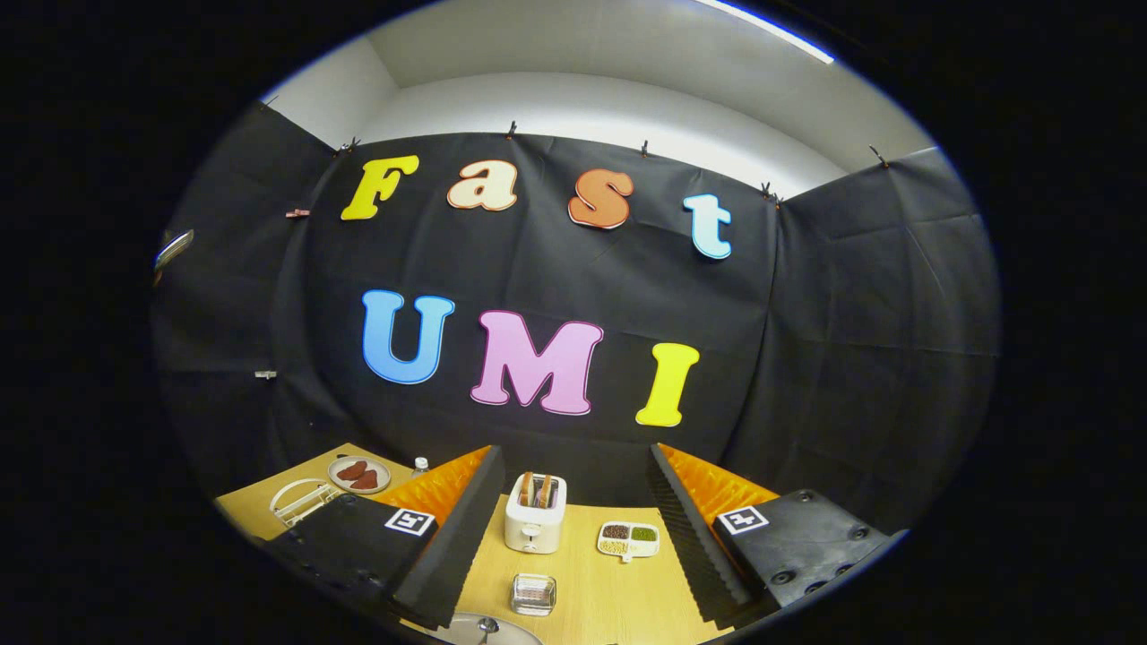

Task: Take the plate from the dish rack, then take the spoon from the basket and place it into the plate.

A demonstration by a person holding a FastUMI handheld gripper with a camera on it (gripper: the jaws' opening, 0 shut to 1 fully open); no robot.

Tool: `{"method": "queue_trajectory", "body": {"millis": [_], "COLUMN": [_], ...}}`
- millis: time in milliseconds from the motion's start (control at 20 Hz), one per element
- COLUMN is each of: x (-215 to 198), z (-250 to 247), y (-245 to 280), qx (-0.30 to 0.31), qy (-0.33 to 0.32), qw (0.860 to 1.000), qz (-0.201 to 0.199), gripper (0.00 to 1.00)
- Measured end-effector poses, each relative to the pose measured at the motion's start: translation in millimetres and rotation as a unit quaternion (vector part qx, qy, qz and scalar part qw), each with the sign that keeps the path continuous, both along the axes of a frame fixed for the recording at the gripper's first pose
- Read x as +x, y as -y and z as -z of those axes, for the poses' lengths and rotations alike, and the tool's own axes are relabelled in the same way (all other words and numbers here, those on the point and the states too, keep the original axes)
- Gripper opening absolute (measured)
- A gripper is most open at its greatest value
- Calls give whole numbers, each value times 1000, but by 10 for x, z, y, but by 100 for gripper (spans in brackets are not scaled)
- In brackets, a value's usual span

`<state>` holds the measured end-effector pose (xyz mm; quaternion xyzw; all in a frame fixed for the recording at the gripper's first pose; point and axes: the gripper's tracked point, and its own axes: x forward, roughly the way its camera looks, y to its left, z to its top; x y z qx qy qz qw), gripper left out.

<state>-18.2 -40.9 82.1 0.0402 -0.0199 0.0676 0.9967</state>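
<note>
Gripper [573, 537] held high, fingers apart on nothing; dish rack [300, 499] far left past the left finger. Swinging across could clip the toaster [535, 524].

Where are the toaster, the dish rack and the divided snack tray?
Toaster [535, 524], gripper view, its front face.
Dish rack [300, 499], gripper view, its wire frame.
Snack tray [628, 539], gripper view, its middle divider.

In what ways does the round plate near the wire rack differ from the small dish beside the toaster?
The round plate holds reddish-brown pieces; the divided dish holds brown, green and pale fillings. The plate lies beyond the open gripper's left finger, by the wire rack; the dish lies between the fingers, right of the toaster. Both rest on the wooden table.
</note>
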Motion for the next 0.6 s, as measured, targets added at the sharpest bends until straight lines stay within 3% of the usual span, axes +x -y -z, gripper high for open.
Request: {"method": "queue_trajectory", "body": {"millis": [600], "x": [21], "z": [135], "y": [-15], "qx": [9], "qy": [-16], "qw": [1000], "qz": [3], "gripper": [98]}}
